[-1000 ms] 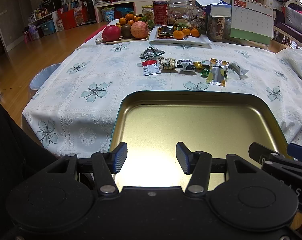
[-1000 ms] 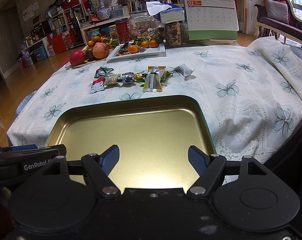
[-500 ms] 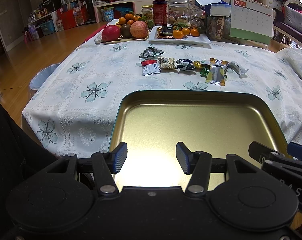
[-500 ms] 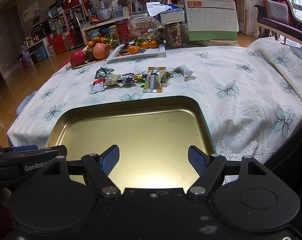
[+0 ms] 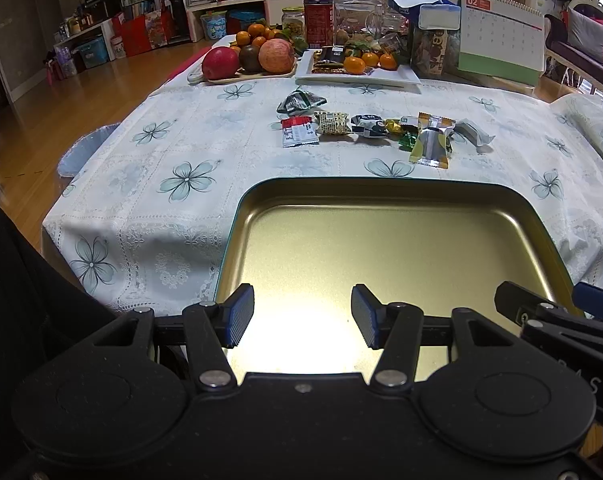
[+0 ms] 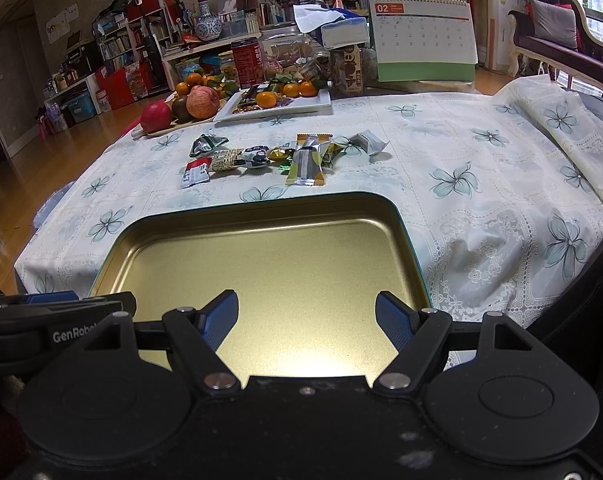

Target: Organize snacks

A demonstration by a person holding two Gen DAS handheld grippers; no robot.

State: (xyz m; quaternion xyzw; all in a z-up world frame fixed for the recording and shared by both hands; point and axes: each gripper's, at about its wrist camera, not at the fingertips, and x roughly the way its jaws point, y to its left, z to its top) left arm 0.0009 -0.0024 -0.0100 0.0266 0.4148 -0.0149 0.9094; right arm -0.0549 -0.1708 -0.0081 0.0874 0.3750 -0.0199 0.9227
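Both your grippers hover parted and empty over the near end of the gold tray.

The table under its flowered tablecloth (image 5: 149,184) carries the gold metal tray (image 5: 513,208) at your near edge, nothing lying in it. Your left gripper (image 5: 302,316) and right gripper (image 6: 306,320) sit side by side above it, each with jaws apart and nothing between them. The snack packets (image 6: 261,158) lie in a loose row on the cloth just beyond the tray's far rim, the yellow-and-silver wrapper (image 5: 431,144) nearest it. Behind them stand a fruit board (image 5: 245,76), a white plate of tangerines (image 5: 401,76) and a desk calendar (image 6: 423,40).
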